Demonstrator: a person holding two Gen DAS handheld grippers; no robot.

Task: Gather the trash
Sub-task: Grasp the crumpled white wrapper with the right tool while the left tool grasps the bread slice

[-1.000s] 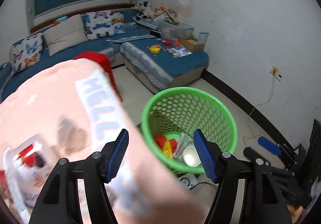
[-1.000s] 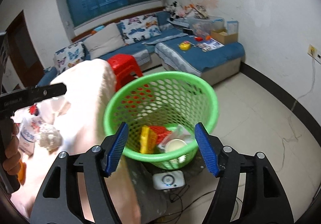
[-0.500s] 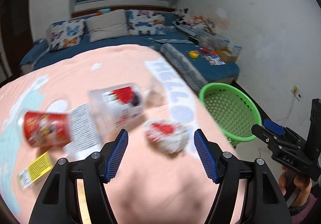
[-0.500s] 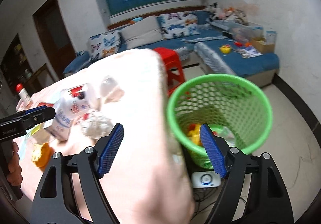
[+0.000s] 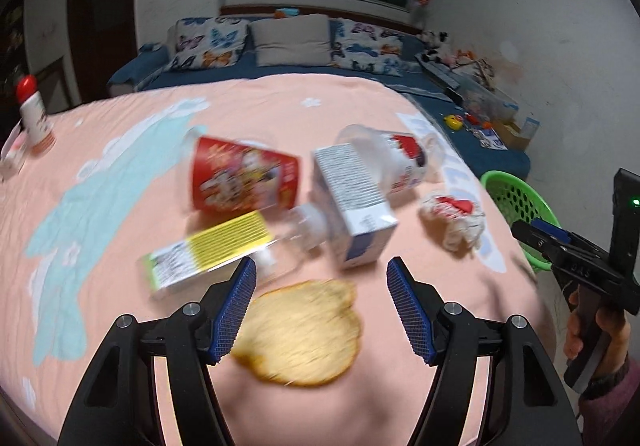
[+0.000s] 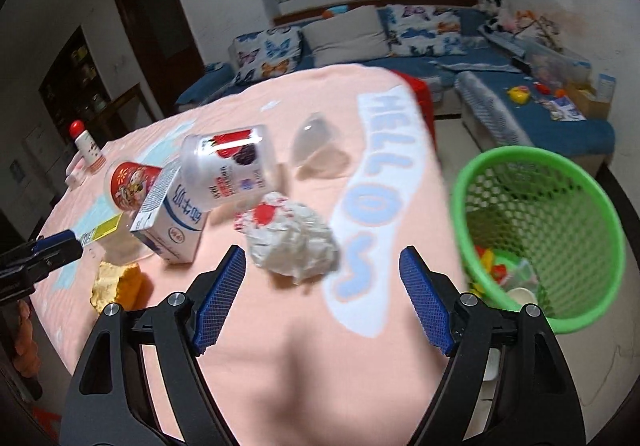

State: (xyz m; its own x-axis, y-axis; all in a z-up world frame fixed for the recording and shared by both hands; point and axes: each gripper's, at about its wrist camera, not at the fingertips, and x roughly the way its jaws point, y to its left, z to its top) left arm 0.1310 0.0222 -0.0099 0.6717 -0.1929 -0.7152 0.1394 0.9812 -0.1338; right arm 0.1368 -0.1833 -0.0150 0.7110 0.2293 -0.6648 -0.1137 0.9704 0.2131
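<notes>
While both sets of jaws stood apart and empty, I saw the left gripper [image 5: 320,306] over the orange peel [image 5: 300,334], lower centre, and the right gripper [image 6: 322,298], its jaws just widened, below the crumpled paper [image 6: 294,244].

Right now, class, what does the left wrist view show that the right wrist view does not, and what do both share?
Only the left wrist view shows the yellow box's whole top and the right gripper from the side. Only the right wrist view looks into the green basket, with trash at its bottom, and shows the clear lid. Both show the crumpled wrapper, milk carton, red cup and peel.
</notes>
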